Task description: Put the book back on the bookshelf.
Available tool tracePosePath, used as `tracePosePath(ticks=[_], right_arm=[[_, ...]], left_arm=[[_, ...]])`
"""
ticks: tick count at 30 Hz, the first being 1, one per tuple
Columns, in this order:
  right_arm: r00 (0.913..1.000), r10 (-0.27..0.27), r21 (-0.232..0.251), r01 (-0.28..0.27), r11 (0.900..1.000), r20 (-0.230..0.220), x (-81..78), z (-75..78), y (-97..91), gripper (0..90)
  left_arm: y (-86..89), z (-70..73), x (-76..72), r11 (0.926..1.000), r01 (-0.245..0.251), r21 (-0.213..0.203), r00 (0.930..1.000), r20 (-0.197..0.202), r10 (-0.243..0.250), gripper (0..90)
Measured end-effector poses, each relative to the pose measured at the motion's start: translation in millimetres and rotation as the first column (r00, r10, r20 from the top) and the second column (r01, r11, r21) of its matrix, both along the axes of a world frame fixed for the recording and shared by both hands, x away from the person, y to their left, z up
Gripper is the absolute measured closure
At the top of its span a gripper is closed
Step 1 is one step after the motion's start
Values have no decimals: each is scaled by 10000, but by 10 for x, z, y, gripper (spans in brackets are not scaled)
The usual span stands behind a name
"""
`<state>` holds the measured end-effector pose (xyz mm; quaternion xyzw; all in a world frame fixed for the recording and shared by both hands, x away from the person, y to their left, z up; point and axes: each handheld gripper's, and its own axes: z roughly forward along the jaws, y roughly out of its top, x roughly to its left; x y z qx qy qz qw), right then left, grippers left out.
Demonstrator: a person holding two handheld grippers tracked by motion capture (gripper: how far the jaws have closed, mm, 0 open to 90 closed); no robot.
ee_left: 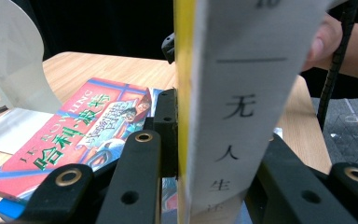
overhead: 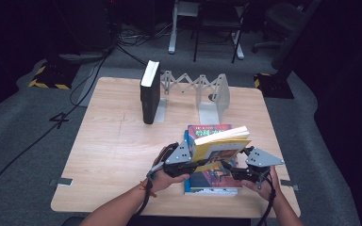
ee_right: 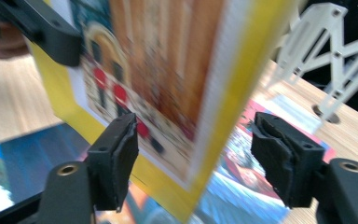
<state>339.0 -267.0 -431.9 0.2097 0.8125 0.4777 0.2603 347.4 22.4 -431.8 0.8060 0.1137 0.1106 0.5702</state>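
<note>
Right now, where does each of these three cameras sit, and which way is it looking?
High view: above the person's side, looking forward and down on the table; forearms, both grippers.
Left gripper view: on the left gripper, its jaws clamping the yellow book.
Right gripper view: on the right gripper, jaws astride that book.
All share the book.

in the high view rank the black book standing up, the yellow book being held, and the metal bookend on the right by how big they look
1. yellow book, though it is lifted nearer the camera, so unsure
2. black book
3. right bookend plate, close to the black book in looks
</note>
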Motion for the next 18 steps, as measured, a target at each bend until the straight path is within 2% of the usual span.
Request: tracePosePath(ticks=[1,6,10,12,13,16,18], right_arm=[[10000,-22,-44,22,10000,-9,9,-4,-21,311],[9979,-639,-557,636,9964,-41,39,-27,-207,303],[9903,-1378,-627,1366,9886,-149,37,-46,-424,299],[9750,-2205,-773,2178,9729,-278,46,-106,-606,298],[9690,-2442,-753,2409,9676,-380,57,-127,-662,298],[9405,-3293,-808,3229,9430,-839,134,-207,-857,298],[9242,-3661,-813,3588,9299,-1088,183,-266,-951,297]], left_arm=[[3,7,4,9999,18,130,9999,159,-20,748],[21,16,8,9998,46,212,9998,184,-50,750],[38,23,9,9997,2,259,9998,213,-7,751],[46,21,21,9998,11,189,9999,101,-13,752],[49,20,31,9999,34,163,10000,45,-35,752],[51,29,47,9998,-57,183,10000,-11,58,753],[51,33,50,9999,-50,156,10000,-21,50,754]])
